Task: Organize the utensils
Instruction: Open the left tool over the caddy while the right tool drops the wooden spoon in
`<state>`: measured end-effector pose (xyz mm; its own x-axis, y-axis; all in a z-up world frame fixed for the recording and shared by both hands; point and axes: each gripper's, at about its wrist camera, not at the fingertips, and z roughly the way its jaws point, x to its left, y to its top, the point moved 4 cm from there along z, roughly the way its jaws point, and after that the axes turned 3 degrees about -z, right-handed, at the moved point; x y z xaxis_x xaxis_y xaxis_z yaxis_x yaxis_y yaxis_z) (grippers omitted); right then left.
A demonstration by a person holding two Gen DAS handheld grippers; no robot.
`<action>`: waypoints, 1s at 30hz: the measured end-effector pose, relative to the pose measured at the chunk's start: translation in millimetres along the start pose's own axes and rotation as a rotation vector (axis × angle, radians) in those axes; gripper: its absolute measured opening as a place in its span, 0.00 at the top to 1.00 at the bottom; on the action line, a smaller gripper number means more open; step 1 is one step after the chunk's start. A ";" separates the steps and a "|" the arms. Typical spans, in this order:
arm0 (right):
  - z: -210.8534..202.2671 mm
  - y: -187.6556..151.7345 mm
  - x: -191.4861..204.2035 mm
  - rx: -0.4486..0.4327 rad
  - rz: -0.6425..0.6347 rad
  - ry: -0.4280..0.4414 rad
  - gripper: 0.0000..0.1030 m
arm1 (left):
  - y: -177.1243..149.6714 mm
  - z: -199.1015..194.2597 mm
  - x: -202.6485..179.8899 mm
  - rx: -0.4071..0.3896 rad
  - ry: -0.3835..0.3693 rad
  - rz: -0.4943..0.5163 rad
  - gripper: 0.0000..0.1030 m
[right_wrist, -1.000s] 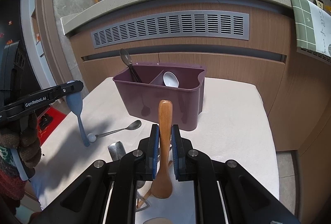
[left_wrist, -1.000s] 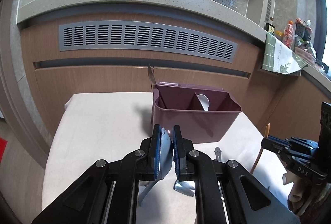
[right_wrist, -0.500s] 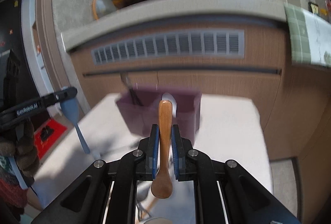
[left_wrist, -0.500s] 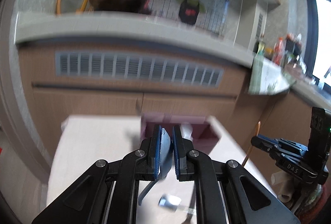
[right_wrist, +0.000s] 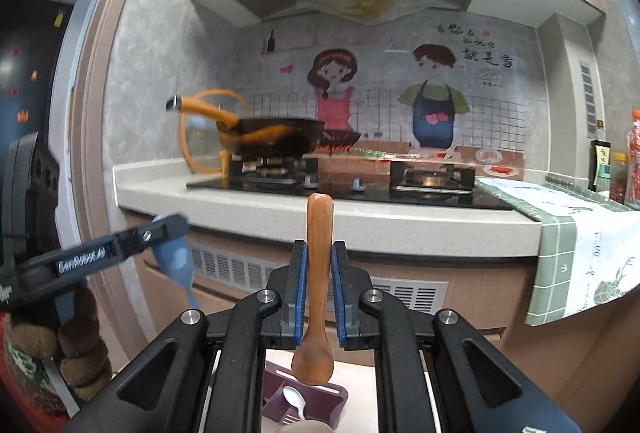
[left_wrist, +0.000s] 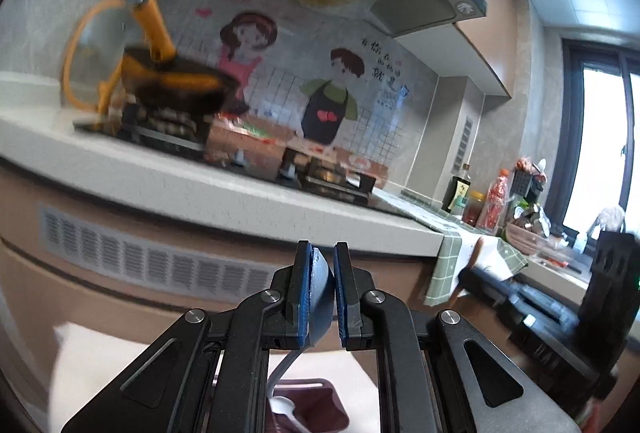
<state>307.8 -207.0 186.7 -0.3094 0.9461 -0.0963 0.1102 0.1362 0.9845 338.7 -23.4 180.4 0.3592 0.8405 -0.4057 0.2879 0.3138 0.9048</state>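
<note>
My left gripper [left_wrist: 321, 257] is shut on a blue spoon [left_wrist: 320, 303], bowl between the pads and handle hanging down. It also shows in the right wrist view [right_wrist: 160, 231], with the blue spoon [right_wrist: 176, 261] in it. My right gripper [right_wrist: 319, 253] is shut on a wooden spoon [right_wrist: 318, 273], handle up and bowl down. The purple utensil holder [left_wrist: 320, 409] lies far below both grippers, with a white spoon [left_wrist: 282, 403] inside. In the right wrist view the holder [right_wrist: 304, 403] and the white spoon [right_wrist: 294, 399] sit low between the fingers.
The white table [left_wrist: 80, 373] is below. A kitchen counter [right_wrist: 280, 209] with a stove and an orange-handled pan [right_wrist: 272, 141] runs ahead. A green checked cloth [right_wrist: 580, 253] hangs off the counter at right. Bottles [left_wrist: 492, 201] stand at the far right.
Both grippers have risen high above the table with their spoons and tilted up. The holder has dropped to the bottom of both views. The counter top now fills the views.
</note>
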 end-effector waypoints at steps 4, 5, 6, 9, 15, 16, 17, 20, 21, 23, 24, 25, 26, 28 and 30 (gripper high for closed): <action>35.4 -37.5 5.9 0.070 0.002 0.017 0.89 | -22.0 28.1 21.3 0.061 0.008 -0.032 0.89; 48.2 -50.6 6.4 0.103 0.006 0.020 0.89 | -30.0 35.7 28.5 0.080 0.018 -0.039 0.89; 55.1 -58.2 6.8 0.122 0.008 0.022 0.89 | -38.3 43.3 36.5 0.104 0.027 -0.054 0.89; 80.9 -90.8 5.7 0.195 0.038 0.034 0.89 | -62.8 61.3 57.2 0.170 0.043 -0.104 0.89; 110.5 -146.3 3.9 0.342 0.098 0.086 0.89 | -105.4 80.0 81.6 0.286 0.040 -0.157 0.85; 113.2 -153.5 4.4 0.375 0.115 0.109 0.88 | -110.4 80.6 84.1 0.304 0.031 -0.168 0.78; 114.7 -160.5 3.5 0.401 0.141 0.129 0.88 | -114.1 80.2 85.7 0.319 0.021 -0.181 0.71; 109.6 -167.9 -0.6 0.414 0.168 0.137 0.78 | -117.6 68.7 88.5 0.317 0.015 -0.204 0.64; 104.7 -167.4 -2.5 0.408 0.170 0.127 0.78 | -116.6 61.3 88.5 0.306 0.020 -0.205 0.62; 89.5 -163.2 -4.1 0.386 0.153 0.107 0.78 | -113.8 42.1 87.9 0.274 0.028 -0.200 0.52; 80.9 -161.2 -3.5 0.376 0.137 0.098 0.78 | -113.9 30.3 87.3 0.257 0.033 -0.193 0.49; 70.7 -160.1 -3.0 0.370 0.118 0.087 0.77 | -113.7 22.8 87.7 0.249 0.040 -0.187 0.45; 58.6 -161.5 -1.9 0.372 0.097 0.077 0.77 | -117.3 11.9 87.5 0.246 0.055 -0.177 0.42; 40.0 -170.8 0.0 0.405 0.079 0.073 0.76 | -130.6 -5.9 86.7 0.274 0.073 -0.154 0.40; 24.6 -188.1 3.5 0.460 0.079 0.078 0.76 | -148.4 -19.7 87.5 0.328 0.085 -0.136 0.39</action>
<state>309.2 -222.1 -2.4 -0.3508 0.9364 0.0052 0.5383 0.1971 0.8194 310.0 12.3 13.1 0.2269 0.8387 -0.4951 0.6024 0.2786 0.7480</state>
